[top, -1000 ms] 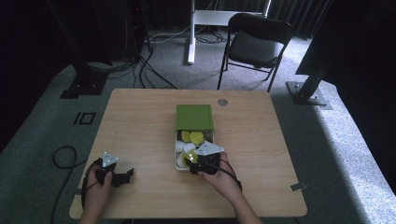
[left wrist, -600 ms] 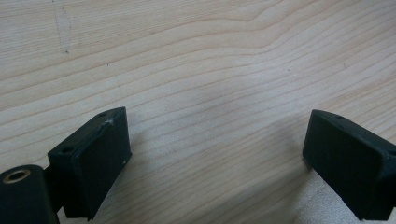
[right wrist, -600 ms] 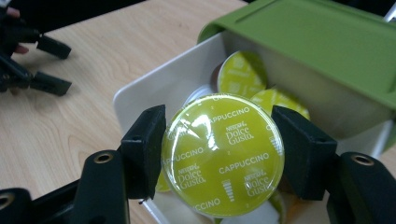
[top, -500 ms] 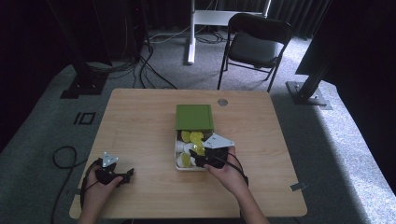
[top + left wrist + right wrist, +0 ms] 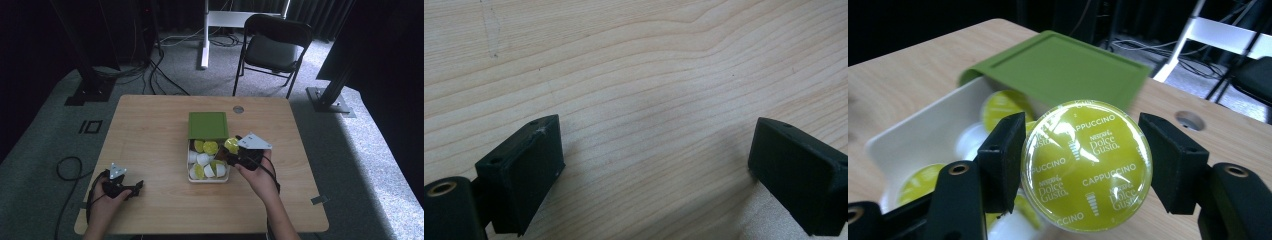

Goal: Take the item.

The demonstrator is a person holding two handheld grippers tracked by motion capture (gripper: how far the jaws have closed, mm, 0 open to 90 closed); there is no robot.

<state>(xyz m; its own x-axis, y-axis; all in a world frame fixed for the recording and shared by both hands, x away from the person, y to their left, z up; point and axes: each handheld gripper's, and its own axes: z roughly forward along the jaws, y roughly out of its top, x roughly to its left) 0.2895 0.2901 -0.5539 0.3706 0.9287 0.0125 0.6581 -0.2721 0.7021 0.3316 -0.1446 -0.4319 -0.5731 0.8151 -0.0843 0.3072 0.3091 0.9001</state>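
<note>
Capsule (image 5: 1086, 165) beside green lid (image 5: 1060, 70)

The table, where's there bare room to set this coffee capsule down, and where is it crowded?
Bare wood lies between the white box and the left gripper, and across the table left of the green lid. The strip right of the right gripper, toward the table's right edge, is also free. It is crowded inside the box, packed with capsules, where the held capsule hangs.

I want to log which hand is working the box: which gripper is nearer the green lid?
Right. The right gripper holds a capsule just right of the green lid; the left gripper rests open near the table's front-left corner.
</note>
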